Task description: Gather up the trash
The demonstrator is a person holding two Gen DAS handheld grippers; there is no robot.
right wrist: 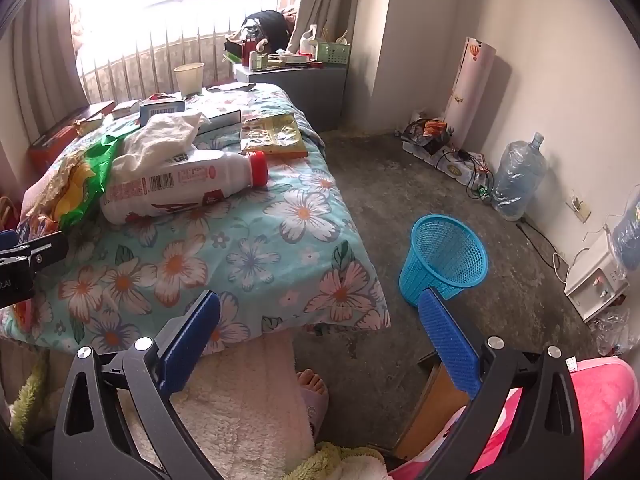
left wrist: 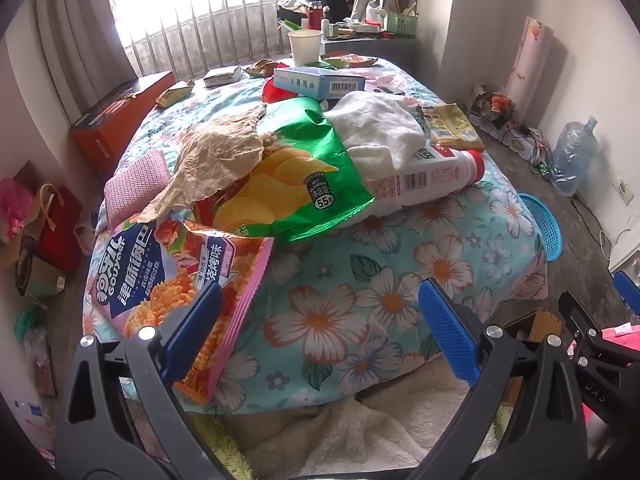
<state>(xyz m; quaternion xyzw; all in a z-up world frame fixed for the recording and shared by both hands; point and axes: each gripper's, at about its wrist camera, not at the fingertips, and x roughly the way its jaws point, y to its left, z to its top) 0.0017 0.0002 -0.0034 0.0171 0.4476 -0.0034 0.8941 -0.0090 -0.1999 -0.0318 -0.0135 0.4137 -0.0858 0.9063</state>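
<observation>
Both grippers gape empty — left gripper (left wrist: 320,336) nearest, pink snack bag (left wrist: 176,280) lying just ahead-left, touching its left finger; right gripper (right wrist: 320,336) farther off.

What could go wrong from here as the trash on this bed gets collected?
The white bottle lies on its side near the bed's edge and could roll off when nudged. The green chip bag sits under the brown paper and white cloth, so pulling it may drag them along.
</observation>
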